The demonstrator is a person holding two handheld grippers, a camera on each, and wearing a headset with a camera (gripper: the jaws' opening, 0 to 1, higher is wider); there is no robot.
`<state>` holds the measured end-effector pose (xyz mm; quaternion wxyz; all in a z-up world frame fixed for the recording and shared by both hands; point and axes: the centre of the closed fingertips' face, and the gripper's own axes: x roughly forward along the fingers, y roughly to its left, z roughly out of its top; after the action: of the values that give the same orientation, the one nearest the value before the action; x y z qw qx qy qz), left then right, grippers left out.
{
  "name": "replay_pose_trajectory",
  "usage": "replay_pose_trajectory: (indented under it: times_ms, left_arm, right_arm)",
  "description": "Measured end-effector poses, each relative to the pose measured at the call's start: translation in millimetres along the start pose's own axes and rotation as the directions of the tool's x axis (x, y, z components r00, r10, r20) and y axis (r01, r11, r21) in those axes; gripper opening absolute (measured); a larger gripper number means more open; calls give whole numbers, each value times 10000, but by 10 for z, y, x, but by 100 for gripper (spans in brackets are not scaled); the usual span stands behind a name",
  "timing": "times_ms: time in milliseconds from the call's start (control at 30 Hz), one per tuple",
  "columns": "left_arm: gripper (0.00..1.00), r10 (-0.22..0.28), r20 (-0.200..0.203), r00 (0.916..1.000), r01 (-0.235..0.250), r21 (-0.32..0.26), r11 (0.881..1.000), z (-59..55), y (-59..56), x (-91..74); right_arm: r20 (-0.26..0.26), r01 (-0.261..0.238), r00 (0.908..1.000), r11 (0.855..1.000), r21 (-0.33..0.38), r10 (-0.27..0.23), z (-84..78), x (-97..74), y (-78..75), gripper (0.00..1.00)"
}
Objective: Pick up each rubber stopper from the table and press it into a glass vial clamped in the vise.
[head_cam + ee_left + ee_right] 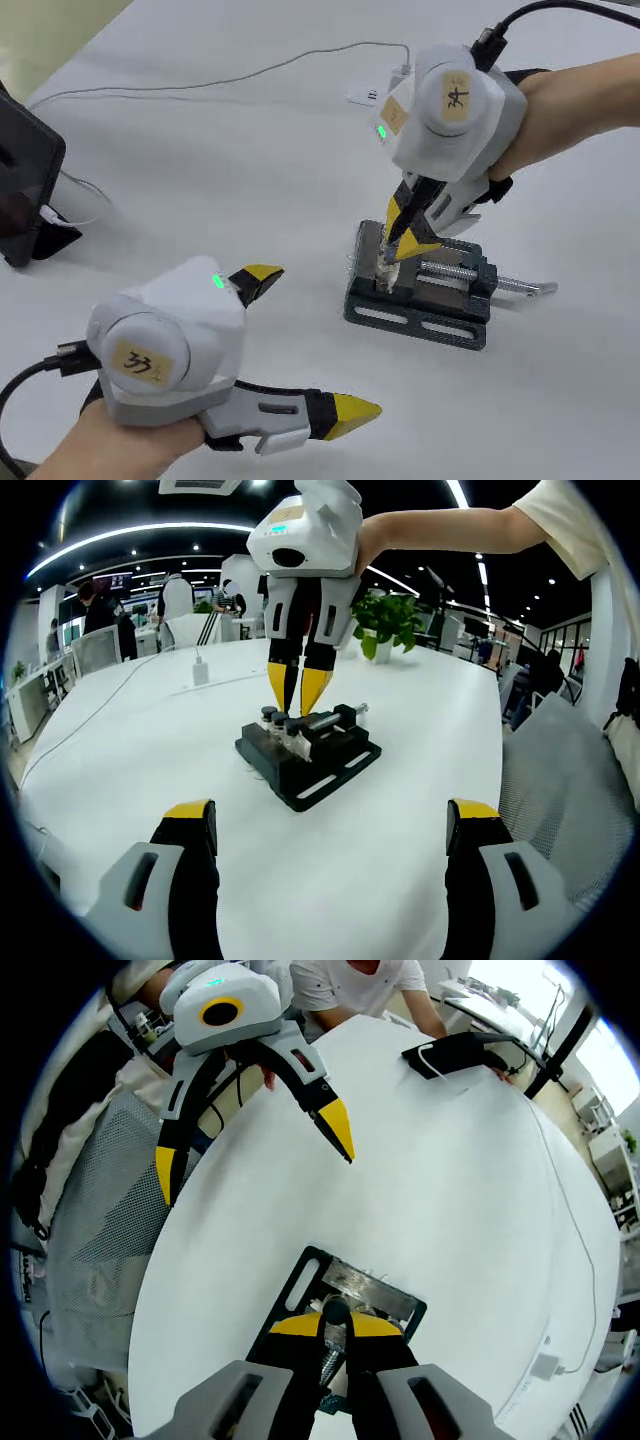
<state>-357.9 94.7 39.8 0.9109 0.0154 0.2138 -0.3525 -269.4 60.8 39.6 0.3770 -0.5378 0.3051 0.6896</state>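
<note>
A dark vise stands on the white table, with small glass vials clamped between its jaws. My right gripper points down onto them. In the right gripper view its yellow tips are shut on a dark rubber stopper right over the vise. The left gripper view shows the vise from the side, with dark-capped vials beside the right gripper. My left gripper is open and holds nothing, hovering to the near left of the vise, well apart from it.
A black device lies at the table's left edge. A white cable runs across the far side to a small adapter. The vise's handle sticks out to the right. Bare tabletop surrounds the vise.
</note>
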Motion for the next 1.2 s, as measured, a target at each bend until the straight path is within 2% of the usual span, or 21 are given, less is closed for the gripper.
replay_pose_trajectory:
  times_ms: [167, 333, 767, 867, 967, 1067, 1200]
  left_arm:
    - [95, 3, -18, 10000, -3, -22, 10000, -4, 8, 10]
    - [94, -28, -50, 10000, 28, -62, 10000, -18, -1, 25]
    - [94, -106, -172, 9998, 104, -128, 9999, -63, -16, 44]
    - [94, -128, -156, 9998, 125, -181, 9998, -63, -18, 54]
    - [93, -124, -173, 9998, 120, -218, 9997, -73, -7, 63]
    - [93, -110, -166, 9998, 105, -249, 9996, -75, 8, 67]
    - [93, -90, -144, 9999, 86, -278, 9996, -72, 26, 66]
  right_arm:
    - [276, 35, 9996, 9988, 486, -49, 2, 4, -5, 3]
    - [467, 36, 9989, 9979, 647, -66, 43, 31, 14, 0]
    - [516, -16, 9987, 9980, 637, -17, 65, 71, 39, 0]
    - [447, 17, 9990, 9991, 425, -36, 59, 83, 39, 0]
    - [464, 59, 9989, 9987, 507, -82, 58, 84, 40, 0]
    - [603, -26, 9982, 9938, 1111, -41, 51, 90, 10, 0]
    - [586, -88, 9983, 9939, 1100, 23, 55, 98, 18, 0]
